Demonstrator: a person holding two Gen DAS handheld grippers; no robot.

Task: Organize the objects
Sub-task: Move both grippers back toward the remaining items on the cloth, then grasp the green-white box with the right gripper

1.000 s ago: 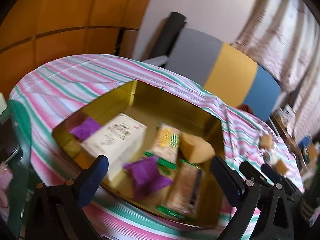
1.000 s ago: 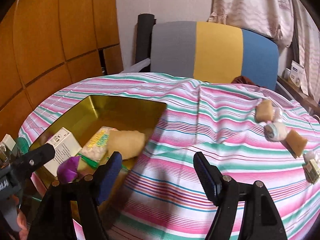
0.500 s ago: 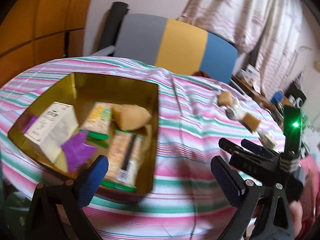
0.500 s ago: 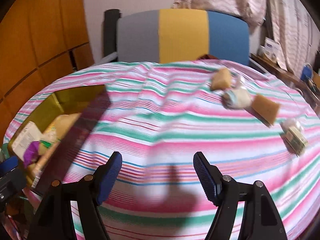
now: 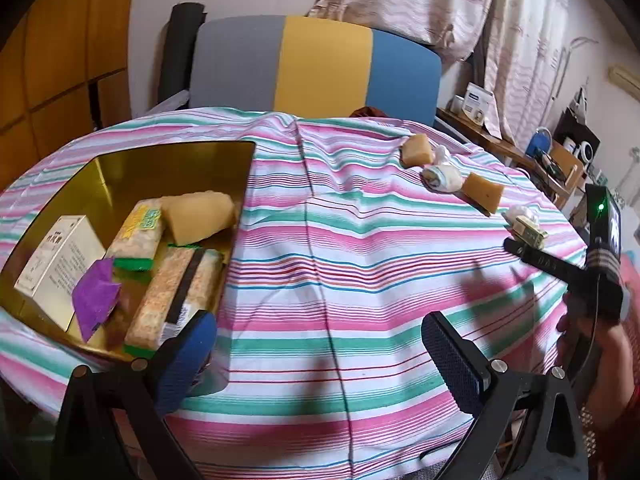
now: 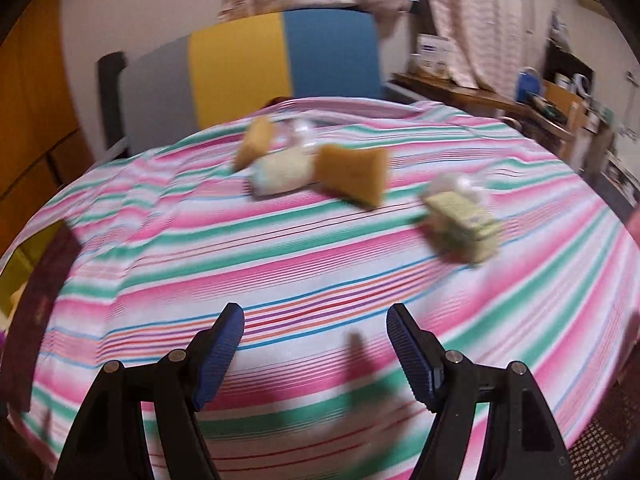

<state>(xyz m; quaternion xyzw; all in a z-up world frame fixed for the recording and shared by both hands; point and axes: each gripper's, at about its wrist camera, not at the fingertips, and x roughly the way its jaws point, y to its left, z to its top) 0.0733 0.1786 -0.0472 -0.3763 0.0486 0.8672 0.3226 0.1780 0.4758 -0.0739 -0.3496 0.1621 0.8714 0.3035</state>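
Right gripper (image 6: 314, 336): jaws stand wide, nothing between them, pointing down at the striped worktop (image 6: 280, 264). Left gripper (image 5: 320, 344): jaws likewise wide and empty, hovering over the near edge of the worktop.

Items not yet stowed lie in a loose row on the cloth. In the right wrist view, all are ahead of the right jaws:
- the pale green wrapped packet (image 6: 460, 220) at about 1 o'clock, the closest of the four;
- the tan sponge-like wedge (image 6: 354, 176) at about 12 o'clock, further out;
- the white wrapped bundle (image 6: 280, 174), touching or just beside the wedge, at about 11 o'clock;
- a second tan block (image 6: 254, 146) beyond that.

The view is motion-blurred; wrapper detail cannot be read.

Governing relation: the green packet's long axis appears to run from 10 o'clock to 4 o'clock across the view, oblique to the line between the jaws. In my judgement a roll of the wrist is needed to close across its short side.

The gold tin (image 5: 132, 168), already holding boxes and packets, lies at 10 o'clock from the left jaws. The right gripper is clearly nearer the loose items; the left is nearer the tin.
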